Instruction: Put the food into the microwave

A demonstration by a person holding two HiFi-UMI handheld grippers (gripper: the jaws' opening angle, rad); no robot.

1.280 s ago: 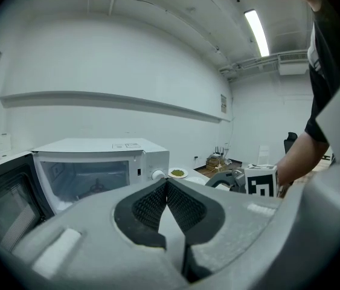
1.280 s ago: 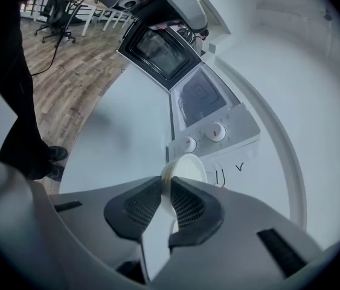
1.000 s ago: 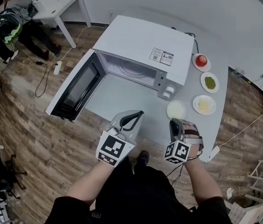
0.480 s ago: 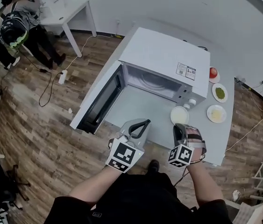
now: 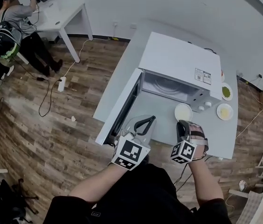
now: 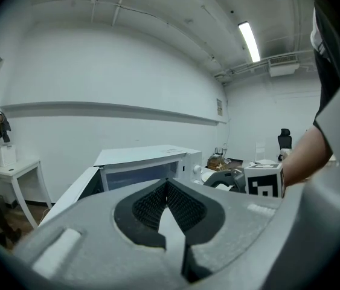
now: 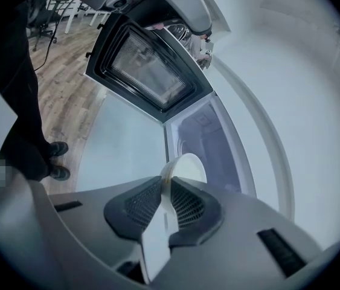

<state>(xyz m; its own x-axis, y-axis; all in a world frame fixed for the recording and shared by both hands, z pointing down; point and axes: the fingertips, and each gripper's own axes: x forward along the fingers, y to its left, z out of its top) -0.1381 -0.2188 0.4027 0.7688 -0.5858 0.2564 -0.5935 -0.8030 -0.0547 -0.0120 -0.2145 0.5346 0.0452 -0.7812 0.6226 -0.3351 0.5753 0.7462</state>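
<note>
— Where is the food now?

— The white dish (image 5: 183,111) is in front of the microwave's control panel, toward the front edge of the table (image 5: 165,107); your right gripper (image 5: 184,125) has its jaws clamped on the dish's near rim, with the rim pinched between the pads; I cannot tell what lies in the dish, nor whether its base touches the table.

— And the microwave?

— The microwave (image 5: 180,59) stands at the back of the table; its door (image 5: 122,107) is swung wide open at the left of the cavity, and the cavity faces you, just left of the dish.

— My other tool?

— Your left gripper (image 5: 145,121) has its jaws closed together with nothing between them; it hangs over the table's front edge, between the door's free end and your right gripper.

— Anything else?

— Along the table's right edge a plate of green food (image 5: 226,92) lies beside the microwave; a plate of yellow food (image 5: 224,111) lies just in front of it, apart from the dish; across the wooden floor (image 5: 42,125) a person (image 5: 10,20) stands at a white desk (image 5: 61,17).
</note>
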